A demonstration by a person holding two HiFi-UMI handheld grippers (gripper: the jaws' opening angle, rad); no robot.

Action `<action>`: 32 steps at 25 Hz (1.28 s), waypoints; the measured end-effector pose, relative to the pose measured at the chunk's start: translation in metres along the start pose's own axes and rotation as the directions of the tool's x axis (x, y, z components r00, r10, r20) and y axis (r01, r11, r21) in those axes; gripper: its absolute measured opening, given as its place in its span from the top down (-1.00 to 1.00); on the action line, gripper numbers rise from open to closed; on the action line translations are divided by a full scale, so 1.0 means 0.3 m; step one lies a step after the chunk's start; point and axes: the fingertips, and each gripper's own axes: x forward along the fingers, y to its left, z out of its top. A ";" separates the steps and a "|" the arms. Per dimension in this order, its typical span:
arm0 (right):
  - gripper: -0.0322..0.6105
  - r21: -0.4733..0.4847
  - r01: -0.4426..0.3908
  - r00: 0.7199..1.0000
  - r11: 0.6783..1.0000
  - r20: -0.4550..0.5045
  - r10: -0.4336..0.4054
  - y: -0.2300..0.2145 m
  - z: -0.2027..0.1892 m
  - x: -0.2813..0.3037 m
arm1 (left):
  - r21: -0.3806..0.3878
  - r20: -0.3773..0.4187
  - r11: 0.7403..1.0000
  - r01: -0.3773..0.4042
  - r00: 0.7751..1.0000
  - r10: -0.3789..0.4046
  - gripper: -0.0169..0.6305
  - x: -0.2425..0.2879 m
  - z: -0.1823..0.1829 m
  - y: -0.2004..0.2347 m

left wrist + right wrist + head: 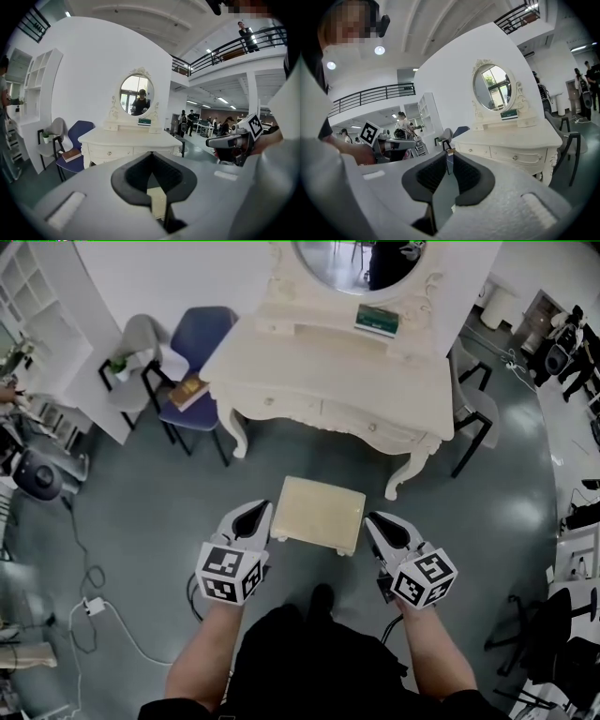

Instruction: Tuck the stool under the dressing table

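Cream stool [321, 512] flanked by forward-pointing, slightly dipped claws: left claw [265, 510] pinched shut, right claw [372, 519] a crack apart.

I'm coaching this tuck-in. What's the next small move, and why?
Probably nudge the stool straight ahead: it stands short of the table, facing the gap between its front legs, with the left gripper and right gripper flanking its sides.

A large open studio hall staged as a bedroom corner: a white dressing table [328, 381] with oval mirror [136, 95] backs onto a freestanding white wall [93, 70]. A railed mezzanine [234, 47] runs overhead. Cables [89, 606] cross the grey floor [141, 521], and people at desks [206, 126] sit beyond.
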 end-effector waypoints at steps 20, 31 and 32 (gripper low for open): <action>0.64 0.129 0.002 0.987 0.992 -0.160 0.018 -0.159 -0.295 0.310 | -0.125 -0.138 0.991 0.037 0.989 -0.055 0.89 0.307 -0.344 0.116; 0.59 0.198 0.073 0.964 0.978 -0.264 -0.019 -0.269 -0.643 0.409 | -0.210 -0.289 0.978 -0.018 0.956 -0.044 0.89 0.383 -0.718 0.219; 0.58 0.202 0.081 0.961 0.976 -0.276 -0.023 -0.279 -0.674 0.413 | -0.217 -0.301 0.976 -0.021 0.953 -0.047 0.89 0.392 -0.749 0.222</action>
